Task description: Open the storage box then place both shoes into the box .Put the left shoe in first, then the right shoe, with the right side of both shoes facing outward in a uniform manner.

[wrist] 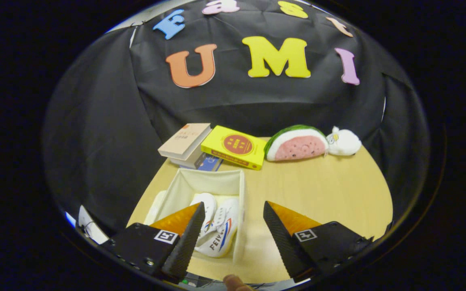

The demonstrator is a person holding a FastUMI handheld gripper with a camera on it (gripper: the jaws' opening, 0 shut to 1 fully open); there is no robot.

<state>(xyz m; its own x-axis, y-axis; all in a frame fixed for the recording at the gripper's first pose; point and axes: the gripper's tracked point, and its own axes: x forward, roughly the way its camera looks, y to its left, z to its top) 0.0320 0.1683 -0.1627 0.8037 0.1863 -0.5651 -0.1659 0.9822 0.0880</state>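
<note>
An open cream fabric storage box (pixel 210 184) stands on the wooden table, just ahead of my left finger. Two white shoes lie inside it side by side: one (pixel 205 208) closer to the left finger, the other (pixel 225 230) with red and blue stripes beside the box's right wall. My gripper (pixel 233 210) hovers above the box's near right corner, open, with nothing between its fingers. The left finger (pixel 184 238) hides part of the shoes. A pale flap (pixel 155 207), perhaps the lid, hangs at the box's left side.
Beyond the box lie a stack of books (pixel 186 143) and a yellow book (pixel 235 146). A watermelon-slice plush (pixel 295 143) and a small white plush (pixel 343 142) sit at the table's far right. Bare tabletop (pixel 322 190) spreads right of the box. A fingertip (pixel 235 283) shows under the gripper.
</note>
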